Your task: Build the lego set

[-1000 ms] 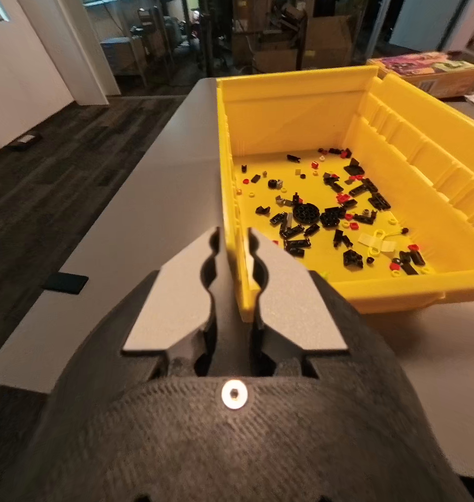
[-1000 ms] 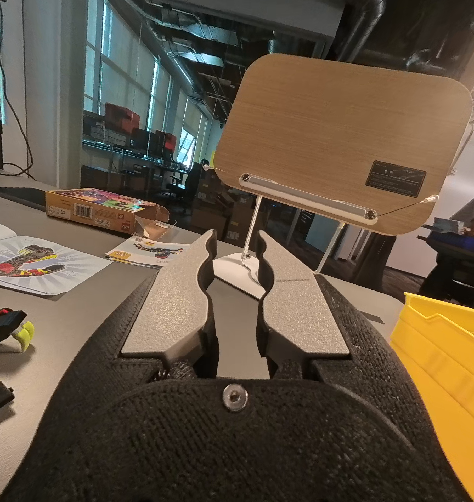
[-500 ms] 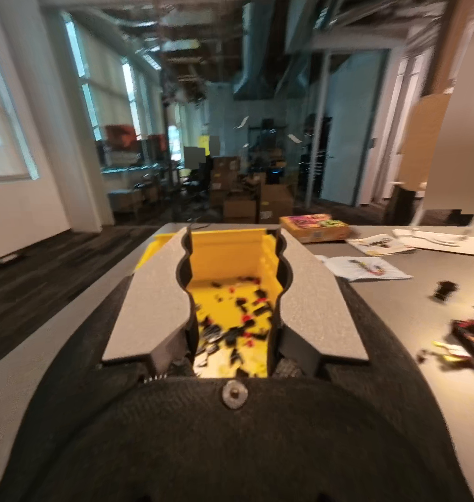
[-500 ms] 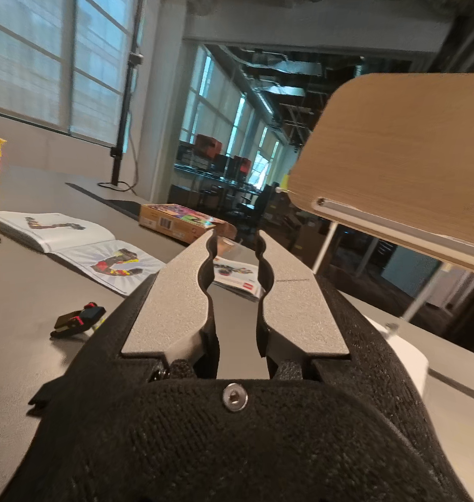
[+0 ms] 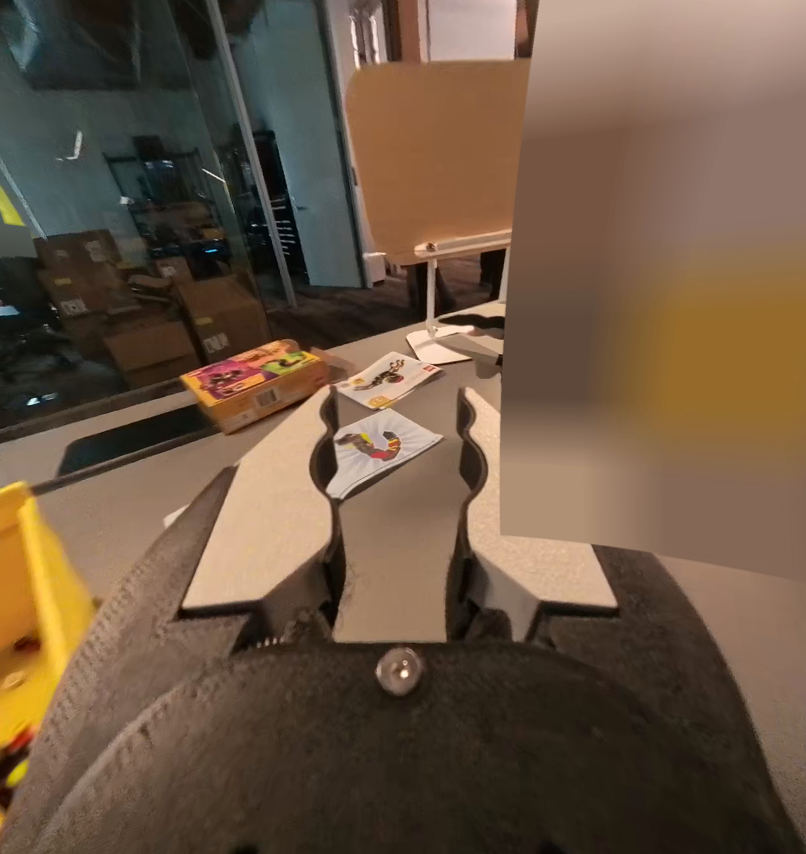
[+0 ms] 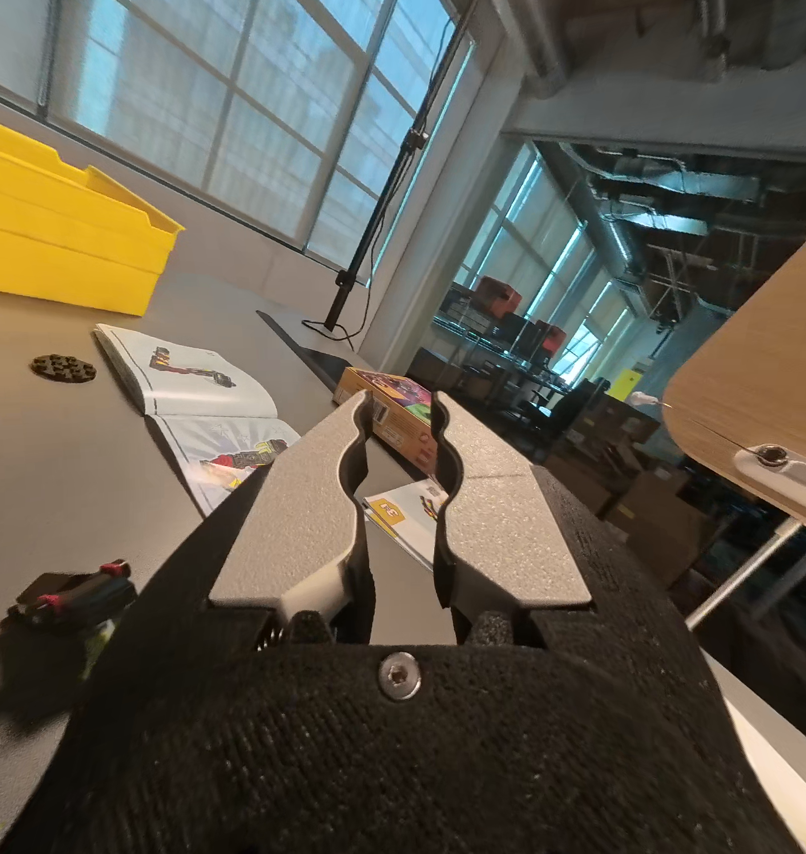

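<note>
My left gripper [image 5: 396, 397] is open and empty above the grey table, pointing at an open instruction page [image 5: 382, 443]. The yellow parts bin [image 5: 22, 577] with black and red pieces is at its lower left. My right gripper [image 6: 401, 402] is open and empty, tilted, low over the table. In the right wrist view a partly built black and red model [image 6: 73, 596] lies at the lower left. A round black plate [image 6: 63, 367] lies beside the open instruction book [image 6: 193, 397], with the yellow bin [image 6: 68, 249] farther left.
The colourful set box [image 5: 258, 383] and a small booklet [image 5: 387, 379] lie at the table's far side; both show in the right wrist view too, the box [image 6: 392, 416] and booklet [image 6: 406, 513]. A wooden book stand [image 6: 761, 369] rises at the right. A black pole [image 6: 378, 203] stands by the window. Across from one pair of fingers to the other is roughly 25 centimeters. The left tips stand about 20 centimeters off the round black plate [image 6: 63, 367].
My left gripper has swung right, away from the bin's wall toward the table's middle, and its jaws stand wider. My right gripper has swung left and tilted; the stand slid to the right edge.
</note>
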### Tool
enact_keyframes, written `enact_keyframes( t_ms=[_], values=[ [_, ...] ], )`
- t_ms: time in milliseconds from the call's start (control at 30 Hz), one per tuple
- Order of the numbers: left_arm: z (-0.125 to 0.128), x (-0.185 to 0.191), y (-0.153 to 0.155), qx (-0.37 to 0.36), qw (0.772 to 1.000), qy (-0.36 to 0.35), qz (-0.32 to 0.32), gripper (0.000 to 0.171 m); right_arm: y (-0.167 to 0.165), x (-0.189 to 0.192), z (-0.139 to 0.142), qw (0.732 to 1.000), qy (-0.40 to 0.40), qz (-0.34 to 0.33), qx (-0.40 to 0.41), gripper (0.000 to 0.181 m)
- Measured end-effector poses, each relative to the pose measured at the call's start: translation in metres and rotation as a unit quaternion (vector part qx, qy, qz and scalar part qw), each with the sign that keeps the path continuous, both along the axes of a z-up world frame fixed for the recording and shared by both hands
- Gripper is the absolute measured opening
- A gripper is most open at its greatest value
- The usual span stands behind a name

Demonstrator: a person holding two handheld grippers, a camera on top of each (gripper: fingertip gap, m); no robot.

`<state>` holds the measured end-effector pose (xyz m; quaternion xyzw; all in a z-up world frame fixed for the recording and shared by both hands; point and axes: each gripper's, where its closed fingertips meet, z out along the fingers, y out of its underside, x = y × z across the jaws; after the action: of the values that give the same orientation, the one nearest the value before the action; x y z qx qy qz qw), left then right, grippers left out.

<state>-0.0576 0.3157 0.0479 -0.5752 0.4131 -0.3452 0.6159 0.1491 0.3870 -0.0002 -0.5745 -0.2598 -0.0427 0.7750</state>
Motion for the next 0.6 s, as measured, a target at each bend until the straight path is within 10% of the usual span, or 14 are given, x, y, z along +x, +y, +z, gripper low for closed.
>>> enact_keyframes(
  t_ms=[33, 267, 600],
  values=[
    [-0.006, 0.010, 0.003, 0.004, 1.000, 0.009, -0.004, 0.050, 0.001, 0.000, 0.000, 1.000, 0.003, 0.005, -0.001, 0.023],
    [-0.082, 0.041, 0.059, -0.054, 0.994, 0.086, 0.045, 0.051, 0.001, -0.004, -0.004, 1.000, 0.003, 0.018, -0.020, 0.018],
    [-0.073, 0.026, 0.057, -0.055, 0.998, 0.010, 0.023, 0.049, 0.040, -0.082, -0.074, 0.928, -0.082, 0.193, -0.308, 0.029]
  ],
)
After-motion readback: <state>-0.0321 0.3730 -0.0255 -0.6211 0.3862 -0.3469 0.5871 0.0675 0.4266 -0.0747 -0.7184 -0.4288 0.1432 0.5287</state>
